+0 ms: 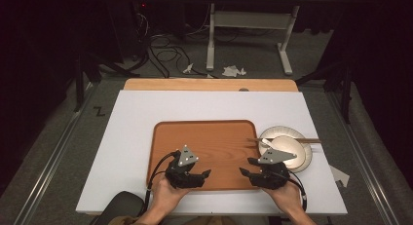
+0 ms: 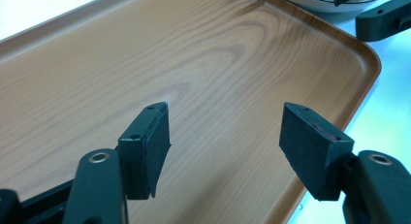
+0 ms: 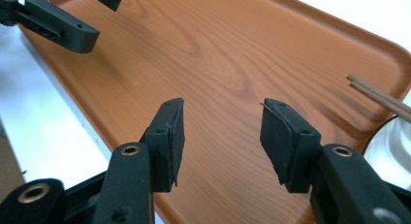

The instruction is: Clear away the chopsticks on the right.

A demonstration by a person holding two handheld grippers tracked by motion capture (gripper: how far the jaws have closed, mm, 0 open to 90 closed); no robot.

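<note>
A wood-grain tray [image 1: 204, 137] lies in the middle of the white tabletop with nothing on it. My left gripper [image 1: 207, 174] is over the tray's near left part, open and holding nothing. In the left gripper view its jaws [image 2: 225, 132] stand wide apart above bare tray [image 2: 194, 54]. My right gripper [image 1: 247, 166] hovers over the tray's near right part, also open and holding nothing. The right gripper view has its jaws [image 3: 223, 124] spread over the tray [image 3: 218, 49]. The two grippers point toward each other.
Stacked white plates [image 1: 287, 147] sit just right of the tray, with brown chopsticks [image 1: 287, 140] laid across them and reaching over the tray's edge. The chopsticks [image 3: 378, 95] and a plate rim [image 3: 392, 146] are near my right jaws. A paper scrap [image 1: 339, 175] lies on the floor at right.
</note>
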